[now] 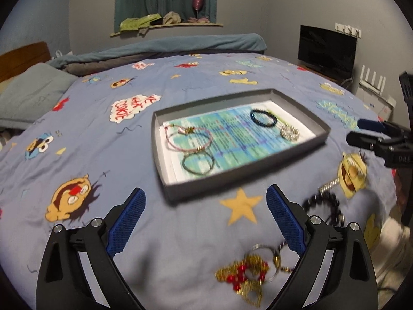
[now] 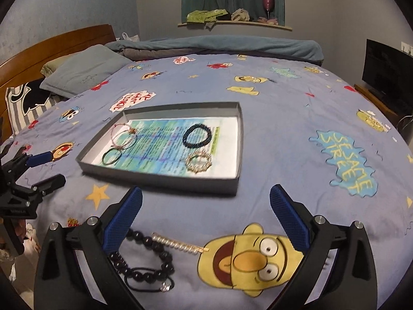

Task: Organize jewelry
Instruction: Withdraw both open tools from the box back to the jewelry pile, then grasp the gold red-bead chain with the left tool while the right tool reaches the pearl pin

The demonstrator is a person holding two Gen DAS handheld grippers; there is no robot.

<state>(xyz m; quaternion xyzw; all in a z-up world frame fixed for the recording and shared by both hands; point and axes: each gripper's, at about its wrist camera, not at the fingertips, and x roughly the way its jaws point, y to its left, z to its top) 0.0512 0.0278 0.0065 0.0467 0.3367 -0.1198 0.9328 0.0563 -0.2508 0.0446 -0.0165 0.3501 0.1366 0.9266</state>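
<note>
Two handheld grippers hover low over a bed, both with jaws spread wide and nothing between their blue pads. Ahead of the left gripper (image 1: 205,210), near the bed's front edge, lies a tangle of gold and red trinkets (image 1: 241,275) with thin wire rings. Ahead of the right gripper (image 2: 205,210), also by the front edge, sit a black bead bracelet (image 2: 144,253), a pearl hair clip (image 2: 179,245) and a black hair tie (image 2: 147,283) with a metal clasp.

Farther out, toward the middle of the cartoon-printed blue bedspread (image 2: 278,134), a shallow grey tray (image 2: 160,178) lined with printed paper holds four pieces: pink cord bracelets (image 2: 123,136) and a dark green ring (image 2: 111,156) at its left end, a dark beaded bracelet (image 2: 197,135) and a gold openwork ring (image 2: 198,160) at its right.

All of it looks light. The bead bracelet is likely floppy and best pinched across a single stretch of beads; the clip is stiff — take it across its narrow width. The gold tangle may snag and lift as one clump.

Motion blur softens the tray and the tangle, so separate pieces there are hard to count. The left gripper's right finger covers part of the rings, and the bed's nearest edge is cut off below both views.
</note>
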